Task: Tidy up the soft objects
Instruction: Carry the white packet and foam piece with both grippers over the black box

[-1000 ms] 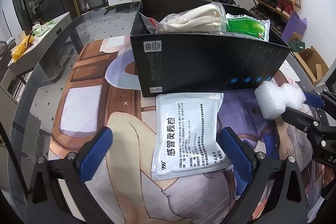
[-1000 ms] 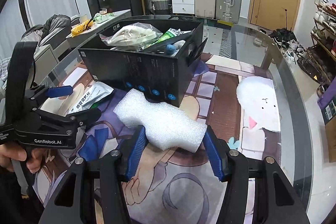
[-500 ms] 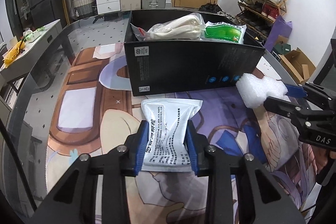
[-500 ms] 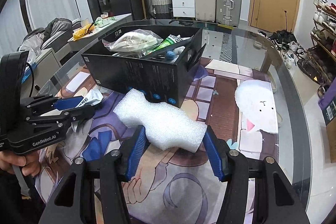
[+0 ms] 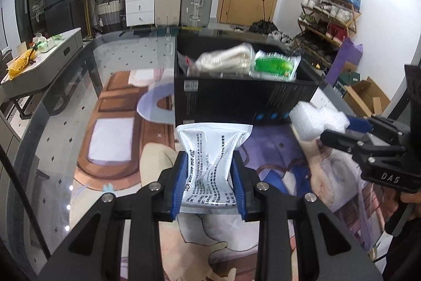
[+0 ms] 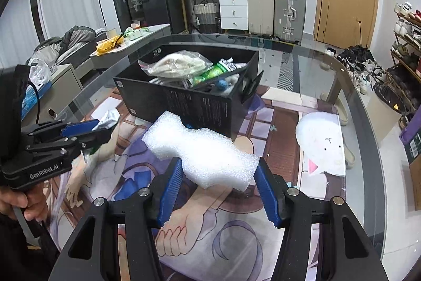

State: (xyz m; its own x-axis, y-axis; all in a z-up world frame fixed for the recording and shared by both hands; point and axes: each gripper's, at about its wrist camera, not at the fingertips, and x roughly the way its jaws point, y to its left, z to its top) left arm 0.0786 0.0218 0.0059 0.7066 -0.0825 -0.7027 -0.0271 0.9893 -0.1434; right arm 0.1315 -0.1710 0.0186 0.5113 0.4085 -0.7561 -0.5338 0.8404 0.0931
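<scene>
The white sachet is pinched, crumpled, between the blue pads of the left gripper, its long axis running forward toward the black box directly ahead. The foam block is clamped crosswise in the right gripper, beside the box's near wall.

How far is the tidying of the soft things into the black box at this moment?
Done: a clear bag and green packet lie in the black box. In hand: left gripper pinches the white sachet; right gripper holds the foam block. Left: both still go into the box.
</scene>
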